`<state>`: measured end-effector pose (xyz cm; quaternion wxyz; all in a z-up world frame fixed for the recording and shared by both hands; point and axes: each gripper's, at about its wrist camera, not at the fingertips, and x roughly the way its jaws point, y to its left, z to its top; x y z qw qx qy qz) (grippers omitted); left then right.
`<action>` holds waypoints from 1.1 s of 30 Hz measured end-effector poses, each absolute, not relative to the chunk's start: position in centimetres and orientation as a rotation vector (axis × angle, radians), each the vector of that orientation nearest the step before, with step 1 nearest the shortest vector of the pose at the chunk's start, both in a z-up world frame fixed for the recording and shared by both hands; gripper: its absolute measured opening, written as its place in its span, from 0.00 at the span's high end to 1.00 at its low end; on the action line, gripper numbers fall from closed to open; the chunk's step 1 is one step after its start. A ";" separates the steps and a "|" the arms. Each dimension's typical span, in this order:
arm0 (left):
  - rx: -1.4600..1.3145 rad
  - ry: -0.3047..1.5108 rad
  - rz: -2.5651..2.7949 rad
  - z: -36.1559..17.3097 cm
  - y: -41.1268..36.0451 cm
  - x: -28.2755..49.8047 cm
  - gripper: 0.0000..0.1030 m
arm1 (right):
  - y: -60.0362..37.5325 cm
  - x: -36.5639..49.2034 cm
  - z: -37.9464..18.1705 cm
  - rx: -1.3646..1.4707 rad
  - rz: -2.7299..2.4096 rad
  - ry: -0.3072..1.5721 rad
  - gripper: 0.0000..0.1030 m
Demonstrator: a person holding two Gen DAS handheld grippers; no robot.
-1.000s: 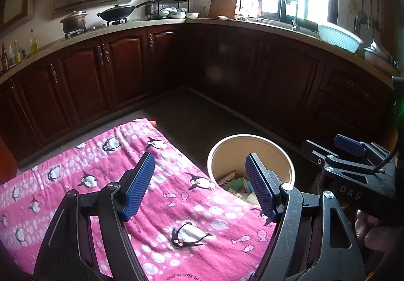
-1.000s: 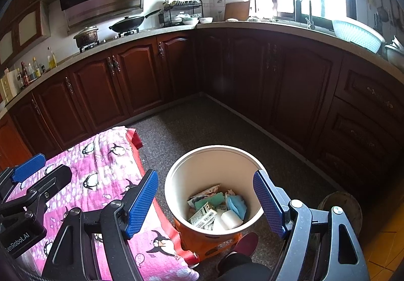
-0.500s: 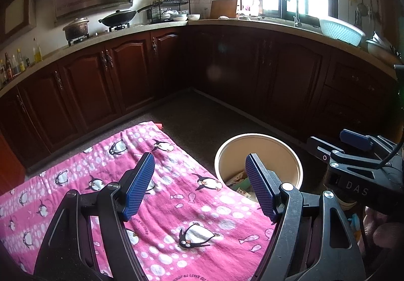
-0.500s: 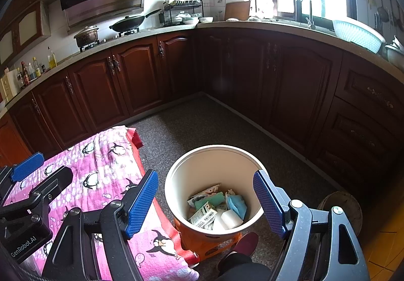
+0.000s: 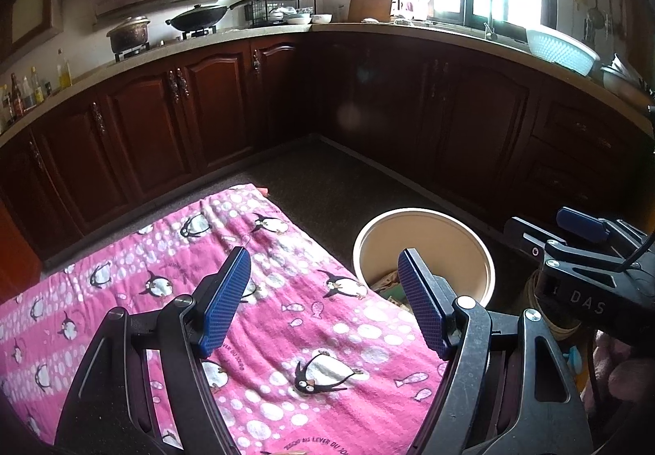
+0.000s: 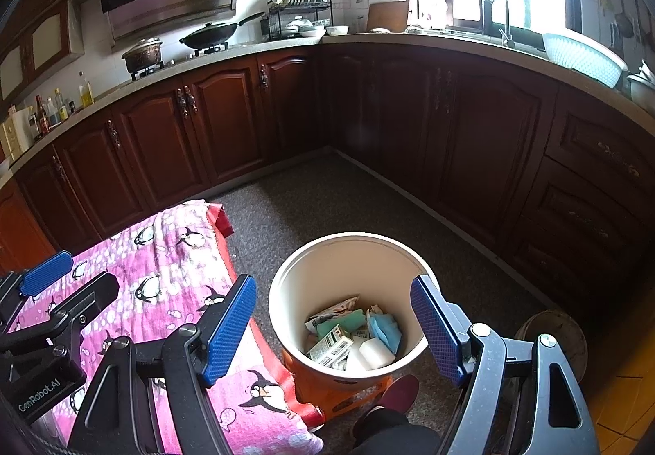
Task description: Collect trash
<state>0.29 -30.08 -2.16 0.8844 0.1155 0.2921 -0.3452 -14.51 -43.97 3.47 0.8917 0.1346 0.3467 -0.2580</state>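
Both tools hang released, with nothing between their blue pads: the left gripper (image 5: 323, 301) sits at the bottom centre of its own view above the pink penguin cloth (image 5: 254, 291), and the right gripper (image 6: 331, 326) at the bottom centre of its view, over the mouth of the cream bin (image 6: 348, 246). The trash (image 6: 354, 336) already lies at the bottom of that bin, in the lower middle of the right wrist frame: a small printed carton, crumpled wrappers, something blue and soft, and a white roll or wad. The cloth shows no loose litter in the parts in view, though its near edge is hidden behind the gripper frames, so a stray scrap there cannot be ruled out. By the look of it the collecting is close to done. All of this rubbish should be light and easily crushed; the carton is stiffest and would take a pinch across its flat faces, while paper and wrappers are best gathered at a bunched fold, since thin film may slip from the pads.
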 end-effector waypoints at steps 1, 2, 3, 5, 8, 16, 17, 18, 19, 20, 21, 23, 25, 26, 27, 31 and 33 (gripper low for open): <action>0.239 0.610 -0.716 -2.2 -30.0 0.4 0.28 | -43.9 -14.5 3.5 0.277 -0.535 0.720 0.27; 0.238 0.610 -0.715 -2.2 -29.8 0.4 0.28 | -44.0 -14.4 3.5 0.276 -0.533 0.721 0.27; 0.237 0.609 -0.714 -2.2 -29.8 0.4 0.28 | -43.9 -14.4 3.5 0.274 -0.532 0.721 0.27; 0.236 0.610 -0.712 -2.2 -29.7 0.5 0.28 | -43.9 -14.3 3.5 0.272 -0.529 0.721 0.27; 0.233 0.614 -0.712 -2.3 -29.6 0.6 0.28 | -43.9 -14.3 3.6 0.271 -0.530 0.721 0.26; 0.233 0.613 -0.709 -2.3 -29.5 0.7 0.28 | -43.8 -14.3 3.6 0.269 -0.530 0.722 0.26; 0.235 0.612 -0.709 -2.3 -29.5 0.7 0.28 | -43.8 -14.3 3.6 0.270 -0.530 0.722 0.26; 0.236 0.612 -0.709 -2.3 -29.5 0.6 0.28 | -43.8 -14.3 3.6 0.270 -0.530 0.722 0.26; 0.237 0.612 -0.710 -2.3 -29.5 0.6 0.28 | -43.8 -14.3 3.6 0.270 -0.530 0.722 0.26; 0.237 0.612 -0.710 -2.3 -29.6 0.5 0.28 | -43.8 -14.3 3.6 0.270 -0.530 0.721 0.26; 0.236 0.611 -0.710 -2.3 -29.6 0.5 0.28 | -43.8 -14.3 3.6 0.270 -0.530 0.722 0.26; 0.235 0.611 -0.712 -2.3 -29.7 0.5 0.28 | -43.8 -14.3 3.6 0.269 -0.530 0.722 0.26; 0.233 0.607 -0.716 -2.2 -29.7 0.5 0.28 | -43.8 -14.3 3.6 0.269 -0.530 0.721 0.26; 0.231 0.604 -0.719 -2.2 -29.7 0.4 0.28 | -43.8 -14.2 3.6 0.268 -0.530 0.721 0.26; 0.227 0.600 -0.723 -2.1 -29.7 0.4 0.28 | -43.8 -14.2 3.6 0.269 -0.529 0.721 0.26; 0.234 0.576 -0.733 -1.9 -29.9 0.0 0.28 | -43.8 -14.2 3.6 0.270 -0.531 0.720 0.26; 0.240 0.571 -0.735 -1.9 -30.0 -0.2 0.28 | -43.8 -14.2 3.7 0.271 -0.533 0.718 0.26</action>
